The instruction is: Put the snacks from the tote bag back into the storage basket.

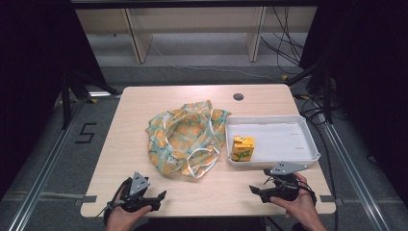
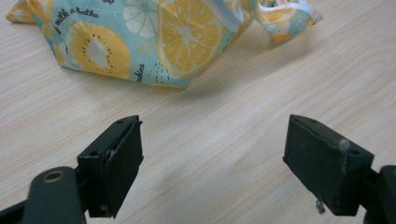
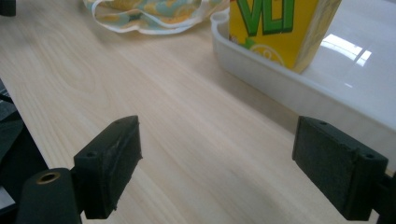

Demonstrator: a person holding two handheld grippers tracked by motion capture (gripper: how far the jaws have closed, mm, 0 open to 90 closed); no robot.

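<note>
- Both sets of fingers are spread wide and holding nothing. In the left gripper view the left gripper (image 2: 212, 168) hovers over bare wood with the fruit-print bag (image 2: 140, 42) ahead of it; in the right gripper view the right gripper (image 3: 217, 172) has its gap aimed at the near wall of the white tray (image 3: 280, 88).
- Using the tray as the landmark: the juice carton (image 1: 242, 147) stands upright inside it, tucked into the near corner on the bag's side. The bag lies crumpled on the surface just beside that same side of the tray, its white handles (image 1: 198, 166) flopped toward the person.
- The right gripper sits just in front of the tray's near wall; the left gripper is well apart from the tray, beyond the bag on the near edge of the surface.
- My guess on handling: the carton looks light and fairly stiff, but the walls probably dent if squeezed hard. I'd take it across its flat sides around the middle, coming in from above so the tray wall doesn't block the fingers.
- The bag is soft, thin cloth and will just collapse. Pinch a handle or the rim of the opening, not the body.
</note>
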